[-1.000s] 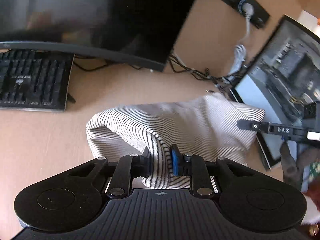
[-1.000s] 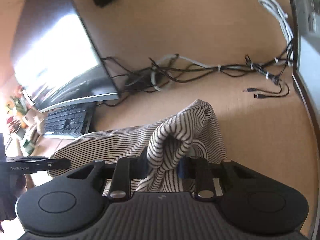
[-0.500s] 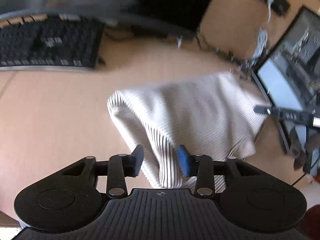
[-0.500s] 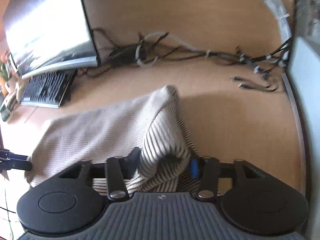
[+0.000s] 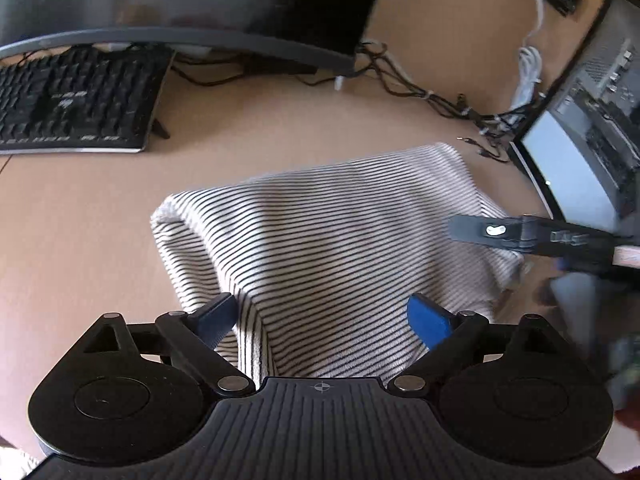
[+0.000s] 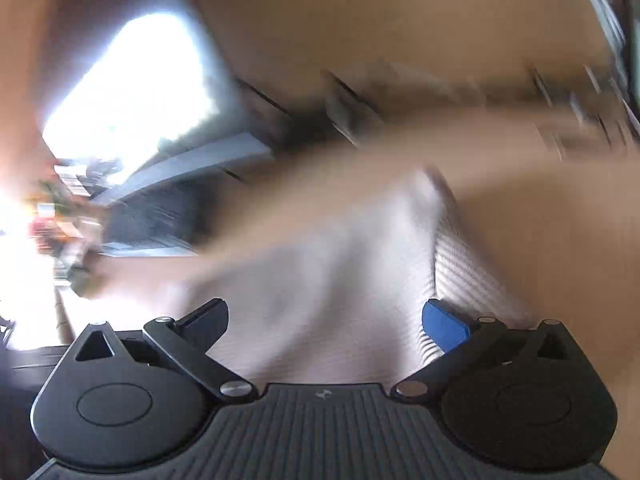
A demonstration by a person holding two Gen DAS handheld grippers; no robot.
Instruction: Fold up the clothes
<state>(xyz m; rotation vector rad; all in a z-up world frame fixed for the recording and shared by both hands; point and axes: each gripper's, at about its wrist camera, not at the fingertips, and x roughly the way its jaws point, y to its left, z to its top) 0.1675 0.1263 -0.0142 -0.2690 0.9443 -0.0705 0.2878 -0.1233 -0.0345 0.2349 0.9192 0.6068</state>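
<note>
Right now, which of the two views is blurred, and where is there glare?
Right wrist view: heavy motion blur, the cloth smeared, strong glare on the monitor. Left wrist view: mostly sharp, stripes on the cloth clear, only the right gripper blurred.

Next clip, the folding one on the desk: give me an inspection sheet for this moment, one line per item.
Surface: tan wooden desk.
Job's things: striped garment lying folded on the desk.
Clutter: black keyboard.
Grippers: left gripper open over the garment's near edge; right gripper open, its view motion-blurred.
Cables: dark tangle behind the garment; white cable at right.
Surroundings: curved monitor at rear; open computer case at right.
</note>
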